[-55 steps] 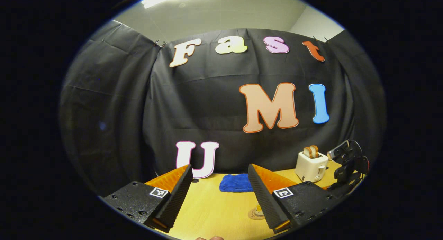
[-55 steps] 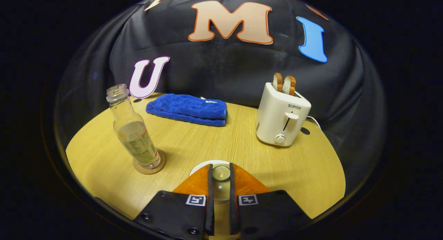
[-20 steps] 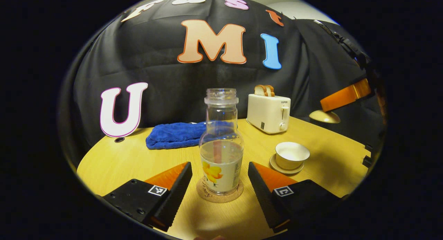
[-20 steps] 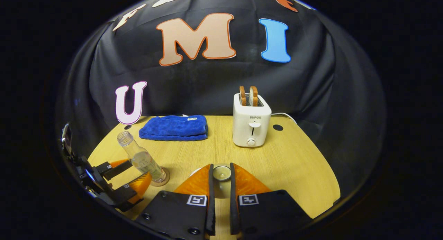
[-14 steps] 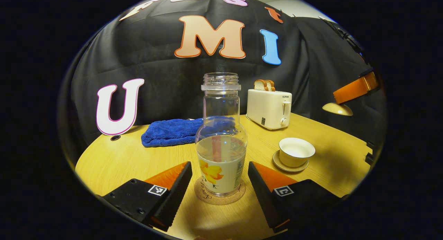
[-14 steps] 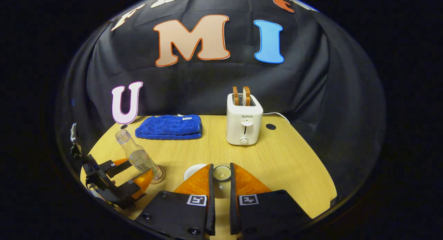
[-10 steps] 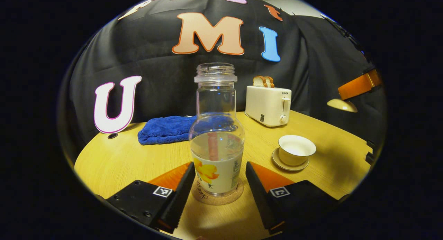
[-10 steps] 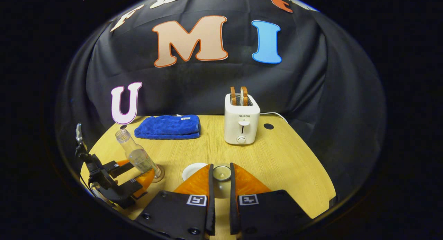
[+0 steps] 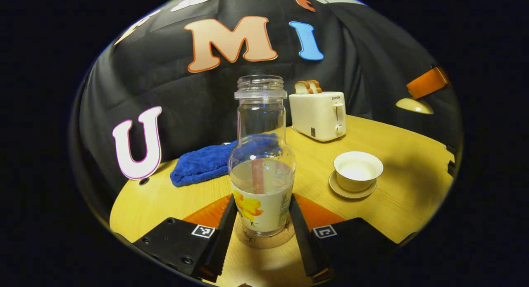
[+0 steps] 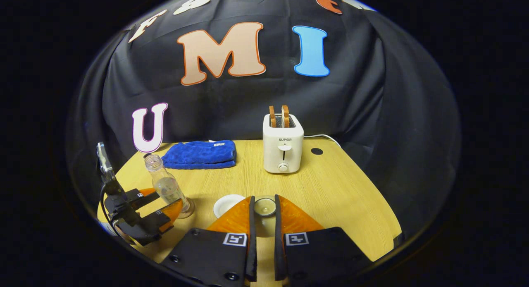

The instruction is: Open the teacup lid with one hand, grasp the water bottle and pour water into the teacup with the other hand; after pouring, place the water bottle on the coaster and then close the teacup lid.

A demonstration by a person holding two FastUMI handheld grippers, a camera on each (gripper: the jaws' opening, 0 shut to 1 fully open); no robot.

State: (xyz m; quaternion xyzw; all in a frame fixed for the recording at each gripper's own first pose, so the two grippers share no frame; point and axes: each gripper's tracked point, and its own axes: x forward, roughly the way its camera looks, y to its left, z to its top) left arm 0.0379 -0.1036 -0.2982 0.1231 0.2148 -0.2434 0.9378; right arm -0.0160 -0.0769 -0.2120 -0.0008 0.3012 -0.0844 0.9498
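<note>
A clear water bottle [image 9: 261, 171] with a flower label, uncapped and part full, stands on a cork coaster [image 9: 264, 239]. My left gripper [image 9: 261, 199] has closed around its lower body, both fingers touching the label. To the right an open white teacup [image 9: 358, 170] sits on its saucer [image 9: 351, 191]. My right gripper [image 10: 263, 201] is shut on the knob of the teacup lid [image 10: 264, 207] and holds it in the air; in the left gripper view that lid [image 9: 414, 106] hangs high at the right. The right gripper view has the bottle [image 10: 167, 190] and left gripper [image 10: 159, 204] at lower left.
A white toaster [image 10: 283, 148] with two bread slices stands at the back of the wooden table [image 10: 343, 196]. A folded blue towel [image 10: 200, 154] lies to its left by the wall. A small dark hole [image 10: 317, 151] marks the tabletop right of the toaster.
My left gripper came down to the bottle, moved in around it and closed its fingers onto the label. My right gripper rose and drew back with the lid, leaving the cup uncovered.
</note>
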